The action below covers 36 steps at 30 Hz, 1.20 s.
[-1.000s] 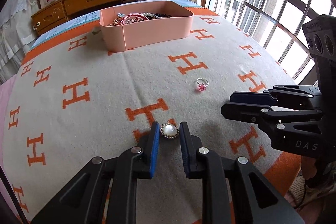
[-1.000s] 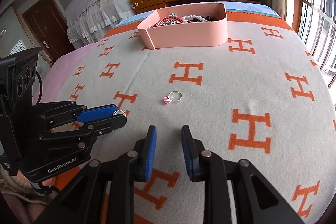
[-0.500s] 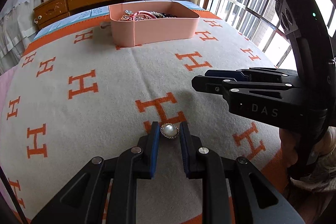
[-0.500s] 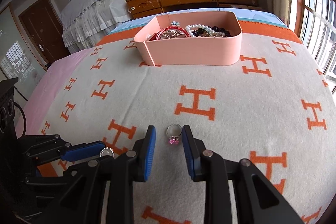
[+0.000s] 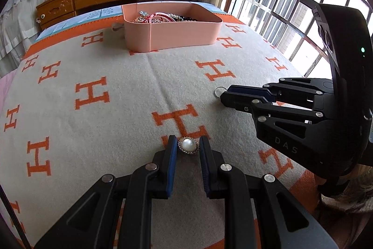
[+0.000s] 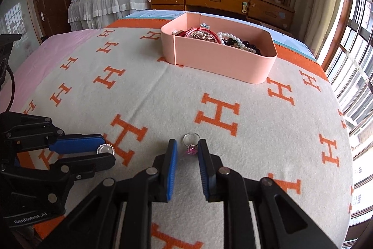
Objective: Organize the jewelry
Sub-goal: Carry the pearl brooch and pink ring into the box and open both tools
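Through my left wrist camera, my left gripper (image 5: 186,145) sits low on the H-patterned blanket (image 5: 98,123) with its two blue pads spread just wider than the one pearl brooch (image 5: 188,144), which lies flat between the fingertips, face up; I cannot tell whether the pads touch its rim. Round as it is, it has no long axis. To the right my right gripper (image 5: 224,95) reaches in sideways, fingers pointing left, and only the bare hoop of the ring (image 5: 218,92) peeks past its tip; its stone is hidden here. Farther back stands one pink jewelry box (image 5: 184,35), long side facing me, heaped with beads and bangles. Through my right wrist camera, the right gripper (image 6: 187,148) is also spread, its pads flanking the single silver ring (image 6: 191,143), which lies on the blanket with its hoop away from me and its pink stone toward me, so its long axis runs along the fingers; small gaps show on both sides. This view gives the stone that the other one hides. At lower left the left gripper (image 6: 106,148) comes in pointing right, the brooch (image 6: 105,149) showing edge-on between its fingertips. The box (image 6: 223,64) sits well beyond, turned at an angle, with a string of white pearls (image 6: 227,37) and dark beads visible inside.
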Available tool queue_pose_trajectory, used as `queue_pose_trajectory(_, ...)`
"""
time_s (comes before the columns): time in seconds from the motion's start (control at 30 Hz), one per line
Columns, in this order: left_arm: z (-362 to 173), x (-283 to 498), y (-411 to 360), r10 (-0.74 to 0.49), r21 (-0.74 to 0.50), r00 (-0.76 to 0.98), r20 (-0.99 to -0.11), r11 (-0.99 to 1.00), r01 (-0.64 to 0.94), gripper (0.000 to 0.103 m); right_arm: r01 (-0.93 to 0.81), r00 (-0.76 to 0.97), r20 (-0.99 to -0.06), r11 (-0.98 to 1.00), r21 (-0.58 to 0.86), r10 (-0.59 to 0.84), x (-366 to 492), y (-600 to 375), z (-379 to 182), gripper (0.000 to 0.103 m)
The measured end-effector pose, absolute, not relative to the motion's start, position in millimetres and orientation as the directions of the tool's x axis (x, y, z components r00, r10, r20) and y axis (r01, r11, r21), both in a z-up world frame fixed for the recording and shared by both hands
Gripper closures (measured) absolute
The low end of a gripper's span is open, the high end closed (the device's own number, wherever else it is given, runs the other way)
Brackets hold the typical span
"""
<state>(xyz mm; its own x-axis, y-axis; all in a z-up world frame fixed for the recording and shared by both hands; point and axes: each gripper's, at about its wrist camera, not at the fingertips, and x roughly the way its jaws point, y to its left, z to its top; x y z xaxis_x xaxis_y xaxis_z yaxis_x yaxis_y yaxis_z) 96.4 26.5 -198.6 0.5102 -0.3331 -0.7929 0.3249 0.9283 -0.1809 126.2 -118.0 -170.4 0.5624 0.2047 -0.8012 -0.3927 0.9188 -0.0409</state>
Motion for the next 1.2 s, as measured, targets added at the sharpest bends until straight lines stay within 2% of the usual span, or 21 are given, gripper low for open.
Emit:
queue_pose_trajectory(0.2,-189.7,101.4,28.5,-0.352,-0.216,0.503,-0.790,0.926,0.308,0.086,-0.382,0.548,-0.807,0.924,-0.009,0.219,123.8,-122.8,-168.5,0.094)
queue_pose_trajectory(0.33,-160.5,111.7,29.2,-0.355,-0.210,0.523,-0.775,0.925,0.316,0.086,-0.377,0.531,-0.807,0.925,0.048,0.258,126.3,-131.1,-151.9,0.094)
queue_pose_trajectory(0.63,-43.3,160.5,25.2,-0.305,-0.096,0.690,-0.656,0.941,0.325,0.086,-0.374,0.672,-0.670,0.926,0.059,0.314,151.3,-153.0,-29.7,0.094)
queue_pose_trajectory(0.8,-7.9,206.1,7.2,-0.265,-0.016,0.751,-0.605,0.947,0.321,0.086,-0.349,0.735,-0.602,0.935,0.061,0.314,186.0,-160.0,20.7,0.094)
queue_pose_trajectory(0.97,-18.1,268.4,-10.5,-0.286,-0.045,0.714,-0.639,0.940,0.337,0.086,-0.311,0.706,-0.639,0.944,0.108,0.305,243.5,-161.6,16.3,0.094)
queue_pose_trajectory(1.2,-87.0,330.0,-29.0,-0.232,-0.031,0.622,-0.748,0.948,0.315,0.084,-0.242,0.585,-0.756,0.953,0.183,0.294,305.0,-163.9,-52.6,0.092)
